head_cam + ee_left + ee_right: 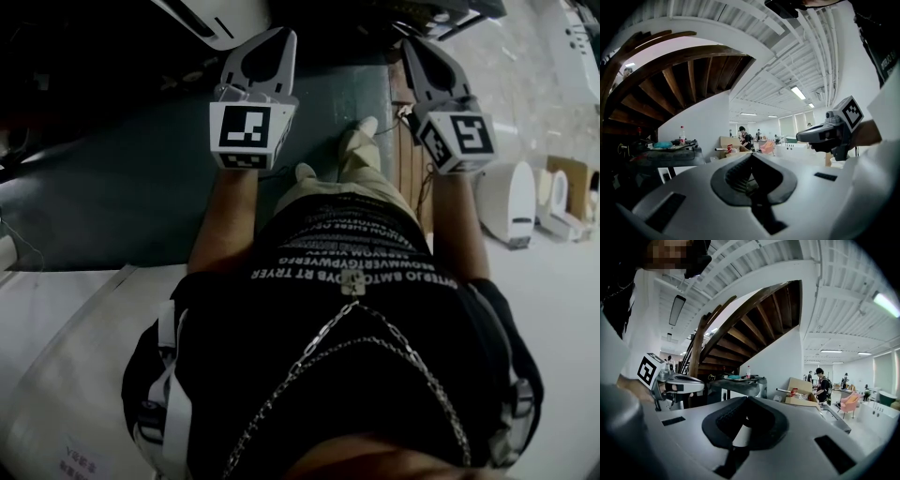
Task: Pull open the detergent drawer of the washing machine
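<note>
No washing machine or detergent drawer can be made out in any view. In the head view I look down on the person's black shirt, with both grippers held out in front over a dark floor. The left gripper (279, 37) (751, 155) has its jaws together with nothing between them. The right gripper (411, 47) (746, 398) also has its jaws closed and empty. Each gripper shows in the other's view: the right gripper (825, 133) on the right, the left gripper (679, 383) on the left. Both point about level into a large hall.
A curved wooden staircase (670, 70) (740, 324) rises ahead. Under it stands a dark table (670, 152) with a bottle (682, 133). Cardboard boxes (804, 392), people and a pink chair (850, 403) are farther off. White appliances (511, 202) sit at the right, a white unit (220, 21) at the top.
</note>
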The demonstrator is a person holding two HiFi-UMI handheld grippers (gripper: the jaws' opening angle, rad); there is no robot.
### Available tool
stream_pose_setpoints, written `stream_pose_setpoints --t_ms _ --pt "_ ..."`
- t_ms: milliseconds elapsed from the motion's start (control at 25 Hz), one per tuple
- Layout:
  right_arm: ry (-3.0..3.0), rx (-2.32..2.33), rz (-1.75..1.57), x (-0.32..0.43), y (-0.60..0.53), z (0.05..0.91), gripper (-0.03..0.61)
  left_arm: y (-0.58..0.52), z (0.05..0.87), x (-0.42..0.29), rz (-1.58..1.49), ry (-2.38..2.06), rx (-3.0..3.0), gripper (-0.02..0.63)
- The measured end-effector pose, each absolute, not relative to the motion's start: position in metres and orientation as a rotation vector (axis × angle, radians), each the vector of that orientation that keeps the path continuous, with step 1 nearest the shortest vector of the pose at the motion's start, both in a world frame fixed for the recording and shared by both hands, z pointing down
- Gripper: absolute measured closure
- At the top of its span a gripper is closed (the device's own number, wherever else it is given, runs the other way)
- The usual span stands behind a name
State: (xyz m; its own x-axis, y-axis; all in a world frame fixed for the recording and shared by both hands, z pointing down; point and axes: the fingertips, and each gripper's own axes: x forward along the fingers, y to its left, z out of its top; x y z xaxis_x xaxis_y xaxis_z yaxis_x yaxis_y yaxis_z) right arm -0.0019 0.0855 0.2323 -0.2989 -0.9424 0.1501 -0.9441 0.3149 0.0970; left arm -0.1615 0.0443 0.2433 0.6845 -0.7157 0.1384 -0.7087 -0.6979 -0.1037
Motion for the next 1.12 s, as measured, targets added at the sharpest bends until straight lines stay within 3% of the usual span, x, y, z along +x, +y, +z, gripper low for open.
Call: stream_pose_setpoints --t_ms 1120 --pt "-2.49 1.677 0.13 0.085 -0.048 0.266 0.575 -0.086 0.259 -0.079 -0.332 1.282 -2.853 0.611"
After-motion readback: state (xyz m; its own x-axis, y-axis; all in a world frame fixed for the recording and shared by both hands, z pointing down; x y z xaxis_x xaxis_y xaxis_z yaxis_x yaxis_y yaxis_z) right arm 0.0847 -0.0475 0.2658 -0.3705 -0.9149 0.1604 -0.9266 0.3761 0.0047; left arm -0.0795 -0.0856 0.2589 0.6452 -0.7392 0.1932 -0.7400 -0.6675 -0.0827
